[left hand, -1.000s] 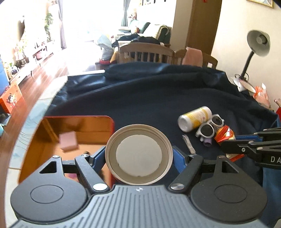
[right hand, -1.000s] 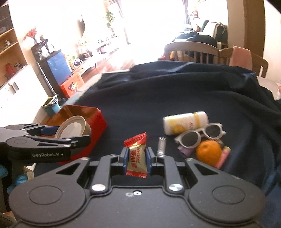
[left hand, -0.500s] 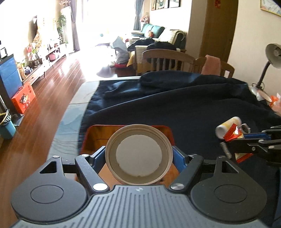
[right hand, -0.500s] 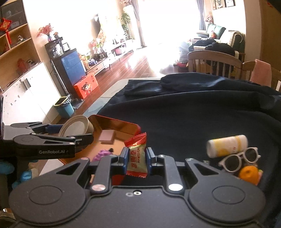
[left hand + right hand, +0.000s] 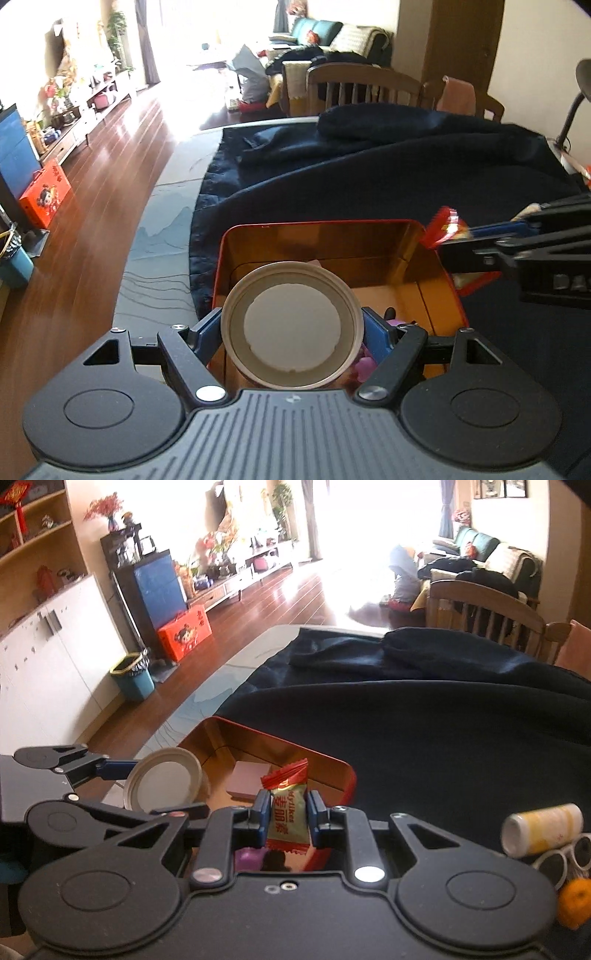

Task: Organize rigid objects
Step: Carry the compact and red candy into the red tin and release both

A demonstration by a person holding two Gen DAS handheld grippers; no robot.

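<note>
My left gripper point(image 5: 292, 325) is shut on a round beige lid point(image 5: 291, 326) and holds it over the near end of the red tin box point(image 5: 332, 223). The lid also shows in the right wrist view point(image 5: 162, 779). My right gripper point(image 5: 287, 810) is shut on a red and olive candy packet point(image 5: 286, 805) and holds it over the right rim of the box point(image 5: 347, 771). The packet also shows in the left wrist view point(image 5: 445, 225). A pink block point(image 5: 247, 782) and purple items point(image 5: 251, 858) lie inside the box.
A yellow and white bottle point(image 5: 541, 829), white sunglasses point(image 5: 565, 856) and an orange point(image 5: 574, 902) lie on the dark blue cloth point(image 5: 443, 720) to the right. Wooden chairs point(image 5: 364, 86) stand behind the table. The table's left edge point(image 5: 162, 229) drops to the floor.
Both grippers have moved left toward the red box. The lid is now over the box's near end and the candy packet is at its right rim.
</note>
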